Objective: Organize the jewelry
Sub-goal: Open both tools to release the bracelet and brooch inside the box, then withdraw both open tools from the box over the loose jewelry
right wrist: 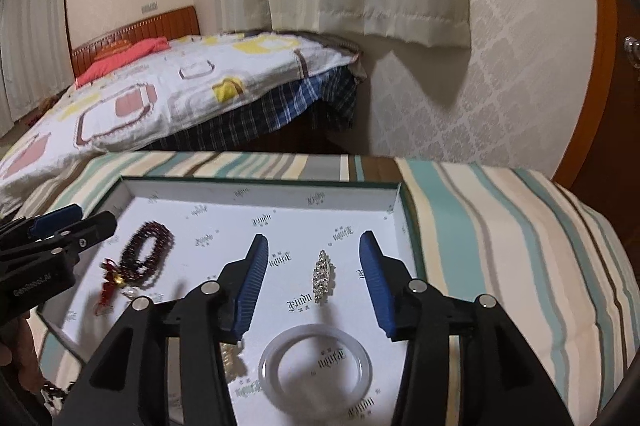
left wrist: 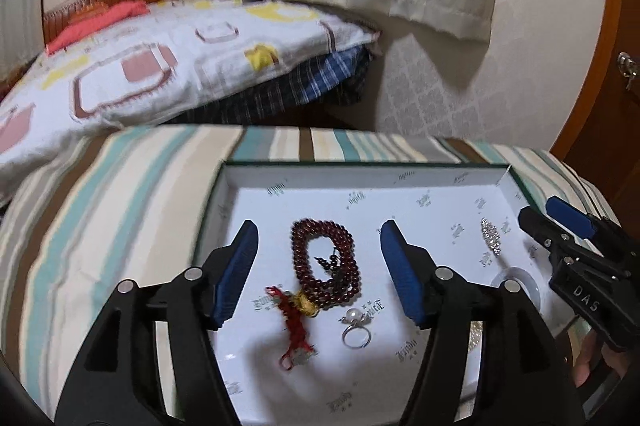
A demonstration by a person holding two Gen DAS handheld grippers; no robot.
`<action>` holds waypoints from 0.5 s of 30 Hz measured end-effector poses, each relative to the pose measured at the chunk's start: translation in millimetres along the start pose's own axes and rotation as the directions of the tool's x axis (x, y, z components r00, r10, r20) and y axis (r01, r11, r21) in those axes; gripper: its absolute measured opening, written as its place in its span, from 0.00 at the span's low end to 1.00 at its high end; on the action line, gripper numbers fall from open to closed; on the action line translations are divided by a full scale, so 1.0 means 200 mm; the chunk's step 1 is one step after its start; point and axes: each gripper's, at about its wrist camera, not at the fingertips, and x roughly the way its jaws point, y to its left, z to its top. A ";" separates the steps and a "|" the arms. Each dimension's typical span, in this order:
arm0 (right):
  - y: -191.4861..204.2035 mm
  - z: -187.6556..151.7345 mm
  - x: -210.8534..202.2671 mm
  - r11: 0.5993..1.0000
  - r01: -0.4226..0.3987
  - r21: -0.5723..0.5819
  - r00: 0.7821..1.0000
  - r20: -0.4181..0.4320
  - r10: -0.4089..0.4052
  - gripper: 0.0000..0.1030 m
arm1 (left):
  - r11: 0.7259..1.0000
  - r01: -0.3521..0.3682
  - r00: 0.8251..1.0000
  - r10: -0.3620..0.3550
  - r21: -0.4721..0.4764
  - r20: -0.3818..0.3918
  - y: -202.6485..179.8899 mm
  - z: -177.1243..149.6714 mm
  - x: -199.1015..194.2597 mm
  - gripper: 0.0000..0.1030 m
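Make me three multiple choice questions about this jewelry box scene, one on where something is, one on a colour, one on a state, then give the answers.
1. Where does the rhinestone brooch lie?
A. inside the white box
B. on the striped cloth
C. on the bed

2. What colour is the bead bracelet?
A. green
B. dark red
C. white

3. How do the jaws of the left gripper stand?
A. shut on the ring
B. shut on nothing
C. open, gripping nothing

Answers:
1 A, the brooch rests on the box's printed floor, between the right gripper jaws.
2 B, its coiled beads look deep garnet red.
3 C, the blue pads stand apart on either side of the bracelet, touching nothing.
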 end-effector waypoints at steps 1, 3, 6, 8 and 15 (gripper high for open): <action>0.00 0.00 -0.04 1.000 0.000 0.003 1.000 0.014 0.000 0.47 | 1.000 -0.004 1.000 0.003 0.001 0.016 0.00 0.00 -0.03 0.65; 0.00 0.01 -0.10 1.000 0.008 0.003 0.999 0.038 -0.009 0.48 | 1.000 -0.017 0.998 0.017 0.001 0.061 0.01 0.00 -0.13 0.66; 0.01 0.00 -0.20 1.000 0.019 -0.002 0.997 0.072 -0.019 0.50 | 0.999 -0.032 0.995 0.031 0.010 0.099 0.02 -0.01 -0.22 0.68; 0.02 -0.01 -0.24 1.000 0.023 -0.003 0.996 0.083 -0.023 0.51 | 0.999 -0.044 0.992 0.041 0.023 0.123 0.02 -0.03 -0.30 0.70; 0.04 -0.10 -0.40 0.999 0.042 0.001 0.992 0.116 -0.042 0.52 | 0.998 -0.065 0.984 0.061 0.019 0.170 0.07 -0.14 -0.48 0.73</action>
